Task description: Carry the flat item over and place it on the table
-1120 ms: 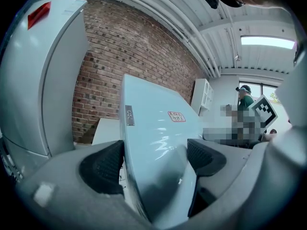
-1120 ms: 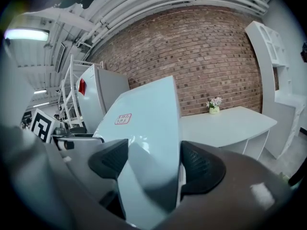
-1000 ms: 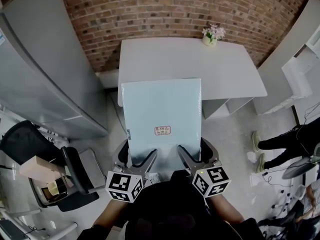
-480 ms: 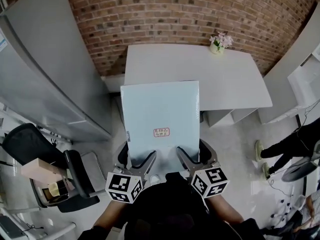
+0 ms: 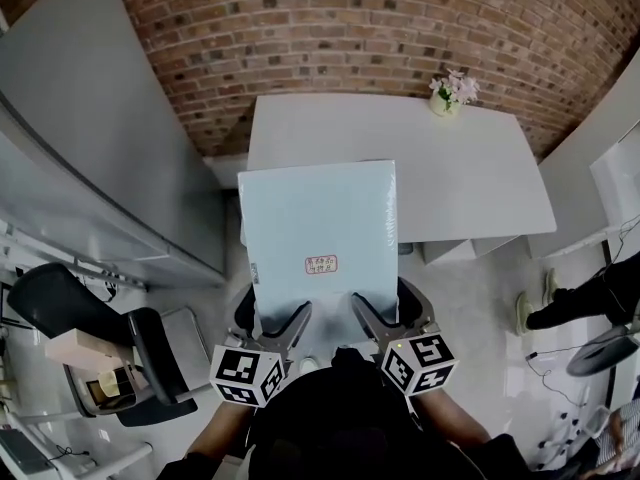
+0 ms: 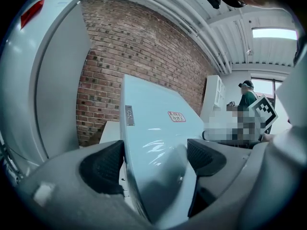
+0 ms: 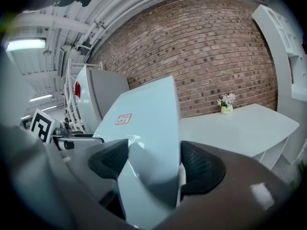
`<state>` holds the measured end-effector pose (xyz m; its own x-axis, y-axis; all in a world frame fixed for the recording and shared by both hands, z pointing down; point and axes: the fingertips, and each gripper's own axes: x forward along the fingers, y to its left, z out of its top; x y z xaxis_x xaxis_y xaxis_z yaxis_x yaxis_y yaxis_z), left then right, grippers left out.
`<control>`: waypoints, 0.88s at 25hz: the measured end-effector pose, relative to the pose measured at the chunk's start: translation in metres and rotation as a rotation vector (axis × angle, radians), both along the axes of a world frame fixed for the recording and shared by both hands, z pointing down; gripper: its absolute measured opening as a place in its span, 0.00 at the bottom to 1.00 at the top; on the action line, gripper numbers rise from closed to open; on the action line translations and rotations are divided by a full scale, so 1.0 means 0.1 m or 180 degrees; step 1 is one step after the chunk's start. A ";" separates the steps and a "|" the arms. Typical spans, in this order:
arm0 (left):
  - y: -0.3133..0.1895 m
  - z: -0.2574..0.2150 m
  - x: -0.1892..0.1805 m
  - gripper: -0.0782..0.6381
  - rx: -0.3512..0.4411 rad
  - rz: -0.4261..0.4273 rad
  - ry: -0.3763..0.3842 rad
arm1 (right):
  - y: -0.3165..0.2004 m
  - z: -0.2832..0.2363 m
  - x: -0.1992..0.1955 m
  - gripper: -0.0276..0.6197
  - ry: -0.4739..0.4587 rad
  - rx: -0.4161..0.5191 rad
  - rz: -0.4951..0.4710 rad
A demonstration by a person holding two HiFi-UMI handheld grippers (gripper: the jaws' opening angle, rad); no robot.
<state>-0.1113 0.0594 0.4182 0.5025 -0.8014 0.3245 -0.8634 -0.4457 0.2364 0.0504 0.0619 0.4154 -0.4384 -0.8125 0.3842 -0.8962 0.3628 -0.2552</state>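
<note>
A flat pale-blue box (image 5: pixel 318 230) wrapped in shiny film, with a small red-print label, is held level in the air. Its far edge overlaps the near edge of the white table (image 5: pixel 470 168). My left gripper (image 5: pixel 283 326) is shut on the box's near left edge and my right gripper (image 5: pixel 372 318) is shut on its near right edge. In the left gripper view the box (image 6: pixel 153 133) fills the gap between the dark pads (image 6: pixel 101 166). The right gripper view shows the box (image 7: pixel 146 128) clamped the same way, with the table (image 7: pixel 240 123) beyond it.
A small vase of flowers (image 5: pixel 447 93) stands at the table's far right by the brick wall (image 5: pixel 330 28). A tall grey cabinet (image 5: pixel 90 138) is at the left, a black chair (image 5: pixel 70 318) below it. A person's legs (image 5: pixel 590 298) show at the right.
The box has stayed clamped in both grippers. The table and vase have shifted a little right and nearer in the head view, and the person at the right has drifted toward the frame's edge.
</note>
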 end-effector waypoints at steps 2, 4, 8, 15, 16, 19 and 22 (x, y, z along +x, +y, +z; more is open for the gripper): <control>-0.12 0.01 0.06 0.70 -0.0009 -0.0010 -0.0016 | -0.13 0.02 0.06 0.58 -0.0012 -0.0013 -0.0011; -0.25 0.02 0.14 0.70 -0.0015 -0.0015 -0.0041 | -0.26 0.04 0.14 0.58 -0.0039 -0.0030 -0.0013; -0.50 0.02 0.28 0.70 -0.0027 -0.0028 -0.0099 | -0.50 0.08 0.28 0.58 -0.0103 -0.0062 -0.0026; -0.82 0.03 0.46 0.70 -0.0066 -0.0151 -0.0132 | -0.89 0.11 0.46 0.58 -0.0161 -0.0098 -0.0123; -0.85 0.03 0.49 0.70 -0.0064 -0.0165 -0.0134 | -0.92 0.11 0.49 0.58 -0.0163 -0.0095 -0.0137; -0.91 0.02 0.57 0.70 -0.0043 -0.0200 -0.0157 | -1.01 0.12 0.56 0.58 -0.0180 -0.0086 -0.0174; -0.97 0.05 0.63 0.70 -0.0031 -0.0241 -0.0181 | -1.09 0.16 0.62 0.58 -0.0199 -0.0094 -0.0214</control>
